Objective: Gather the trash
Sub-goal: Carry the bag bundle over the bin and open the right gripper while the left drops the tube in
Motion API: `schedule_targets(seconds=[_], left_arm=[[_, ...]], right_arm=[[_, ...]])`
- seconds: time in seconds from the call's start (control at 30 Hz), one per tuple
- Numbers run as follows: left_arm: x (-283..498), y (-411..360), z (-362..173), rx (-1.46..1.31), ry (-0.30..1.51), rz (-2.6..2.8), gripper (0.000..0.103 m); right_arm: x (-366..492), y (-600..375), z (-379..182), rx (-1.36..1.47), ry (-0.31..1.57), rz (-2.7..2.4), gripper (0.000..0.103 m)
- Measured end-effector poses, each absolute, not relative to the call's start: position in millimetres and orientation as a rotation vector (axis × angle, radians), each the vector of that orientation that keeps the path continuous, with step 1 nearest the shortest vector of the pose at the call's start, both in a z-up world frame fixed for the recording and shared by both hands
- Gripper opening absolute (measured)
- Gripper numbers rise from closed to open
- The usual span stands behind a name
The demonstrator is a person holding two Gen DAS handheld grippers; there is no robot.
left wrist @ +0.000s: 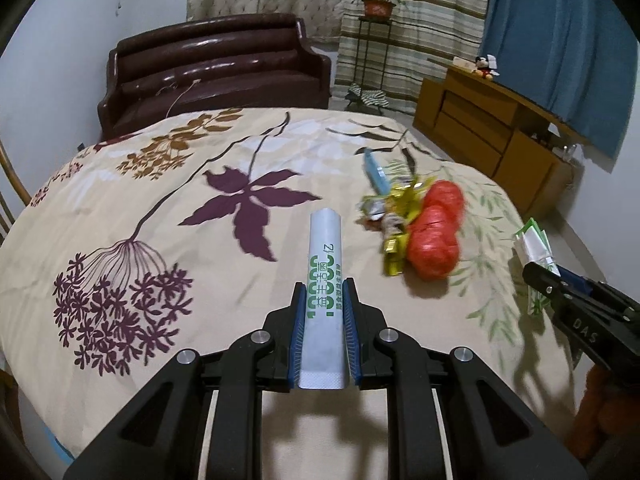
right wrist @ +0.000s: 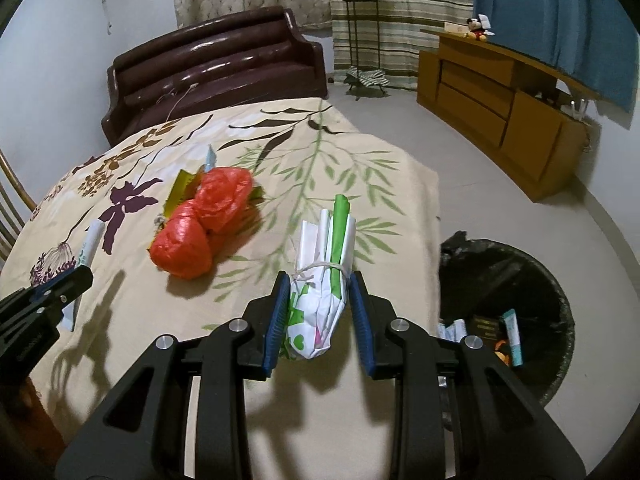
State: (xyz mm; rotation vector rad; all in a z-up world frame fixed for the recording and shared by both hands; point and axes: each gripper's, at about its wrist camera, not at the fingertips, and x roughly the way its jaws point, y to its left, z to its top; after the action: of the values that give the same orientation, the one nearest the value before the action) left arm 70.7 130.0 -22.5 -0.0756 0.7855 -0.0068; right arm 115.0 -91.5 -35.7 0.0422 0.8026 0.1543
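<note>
Two hand-held claws hover over a table covered in a cream leaf-print cloth (left wrist: 132,184). The left claw (left wrist: 323,292) is closed on a long white sachet (left wrist: 325,256), which points straight ahead along the fingers. Green Chinese characters and large green numerals run down it; I cannot read them with confidence.

The right claw (right wrist: 320,286) clamps a bundle of folded white and green wrappers (right wrist: 320,280) tied with string, its long axis also pointing forward.

The key relation: a bin lined with a black bag (right wrist: 516,280) stands on the floor just right of and below the right claw, beyond the table edge, already holding some packets. The right claw is much nearer to it.

A crumpled red plastic bag (right wrist: 200,228) and gold foil wrappers (left wrist: 394,256) lie on the table, ahead-right of the left claw and ahead-left of the right.
</note>
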Motion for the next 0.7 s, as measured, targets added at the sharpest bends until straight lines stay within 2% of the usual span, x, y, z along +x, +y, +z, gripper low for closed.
schedule_targets(seconds=[0.7], left_arm=[[68.7, 25.9, -12.1, 0.021, 0.738, -0.151, 0.019]], right_arm=[[94.5, -190.9, -28.2, 0.107, 0.750, 0.012, 0.030]])
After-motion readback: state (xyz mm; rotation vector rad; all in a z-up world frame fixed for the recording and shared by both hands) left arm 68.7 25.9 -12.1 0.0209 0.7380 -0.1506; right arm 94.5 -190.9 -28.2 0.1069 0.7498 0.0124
